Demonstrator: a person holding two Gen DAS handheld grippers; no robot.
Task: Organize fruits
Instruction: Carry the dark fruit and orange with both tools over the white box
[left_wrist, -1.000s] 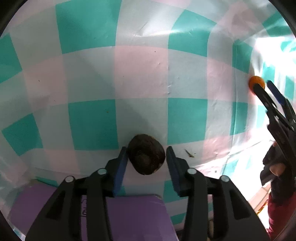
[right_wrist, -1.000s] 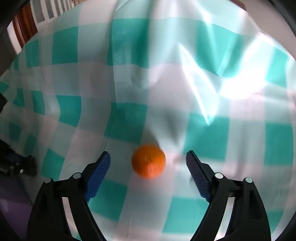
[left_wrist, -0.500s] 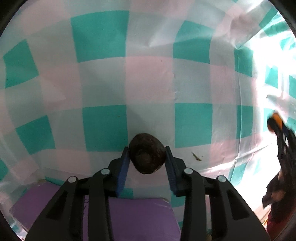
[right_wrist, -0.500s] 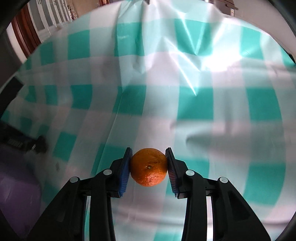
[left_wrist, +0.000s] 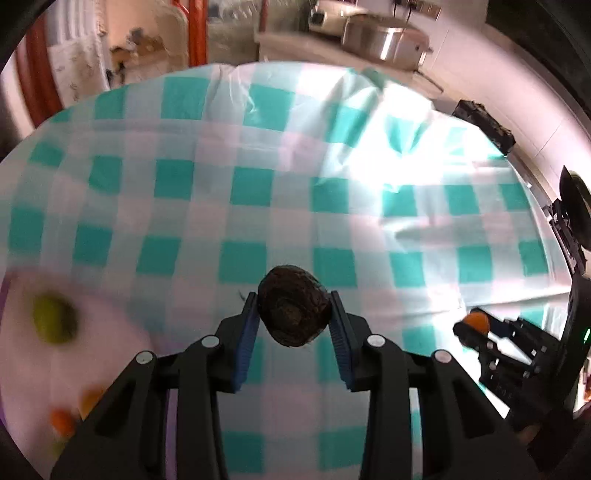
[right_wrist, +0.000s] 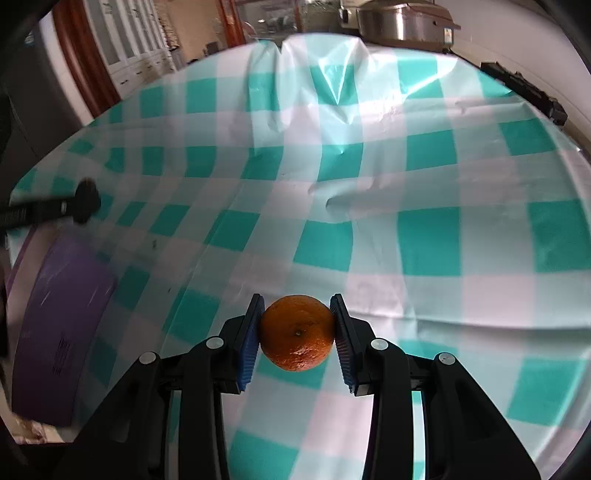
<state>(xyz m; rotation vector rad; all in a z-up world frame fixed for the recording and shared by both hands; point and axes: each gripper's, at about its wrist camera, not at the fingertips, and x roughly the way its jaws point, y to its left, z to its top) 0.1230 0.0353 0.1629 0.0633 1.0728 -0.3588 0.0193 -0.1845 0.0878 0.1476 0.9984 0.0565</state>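
My left gripper (left_wrist: 293, 325) is shut on a dark brown wrinkled fruit (left_wrist: 293, 306) and holds it above the teal-and-white checked cloth (left_wrist: 258, 206). My right gripper (right_wrist: 297, 334) is shut on an orange (right_wrist: 297, 332), also held above the cloth. In the left wrist view the right gripper (left_wrist: 476, 325) shows at the right edge with the orange (left_wrist: 477, 320) in it. In the right wrist view the left gripper (right_wrist: 86, 201) shows at the far left with the dark fruit in it.
A white plate (left_wrist: 122, 354) at the lower left of the left wrist view holds a blurred green fruit (left_wrist: 51, 321) and small orange fruits (left_wrist: 61, 421). A purple box (right_wrist: 55, 332) lies at the left of the right wrist view. A metal pot (right_wrist: 402, 18) stands beyond the table.
The right gripper closed on the orange and lifted it. The left gripper closed on the dark fruit, lifted it and tilted up, so the room and the plate came into view.
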